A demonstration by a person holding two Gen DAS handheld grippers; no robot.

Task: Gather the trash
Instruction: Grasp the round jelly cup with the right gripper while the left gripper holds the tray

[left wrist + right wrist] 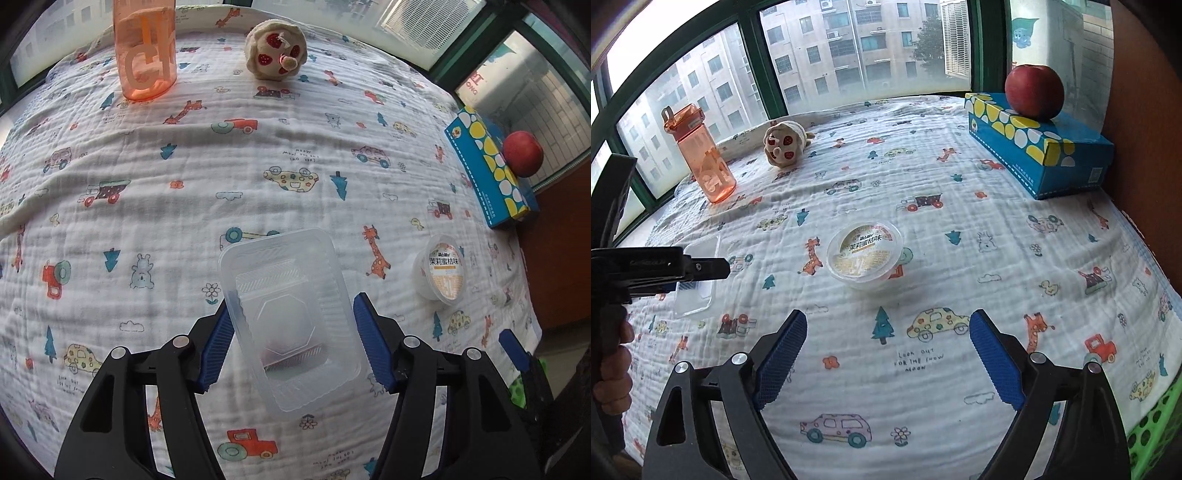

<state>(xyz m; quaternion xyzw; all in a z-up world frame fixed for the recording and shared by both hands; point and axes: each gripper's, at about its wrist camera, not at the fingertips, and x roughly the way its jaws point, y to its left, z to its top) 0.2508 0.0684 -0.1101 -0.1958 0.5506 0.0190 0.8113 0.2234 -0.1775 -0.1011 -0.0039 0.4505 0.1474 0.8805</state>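
left gripper (291, 334) clamped on a clear plastic tray (290, 317), right gripper (888, 360) empty with its jaws wide apart over the blanket.

the tray sits crosswise between the left gripper's blue pads (218, 350), both long sides pressed by them, tilted over the cartoon-print blanket (258, 166); whether it has left the cloth i cannot tell. a small round lidded cup (864, 253) with printed characters lies on the blanket ahead of the right gripper, apart from its pads (781, 360). further back stand an orange water bottle (701, 155) upright and a plush toy (785, 144) beside it near the window. at the right edge a red apple (1034, 92) rests on top of a blue dotted tissue box (1045, 155). a green basket (1152, 435) peeks in at the lower right corner.
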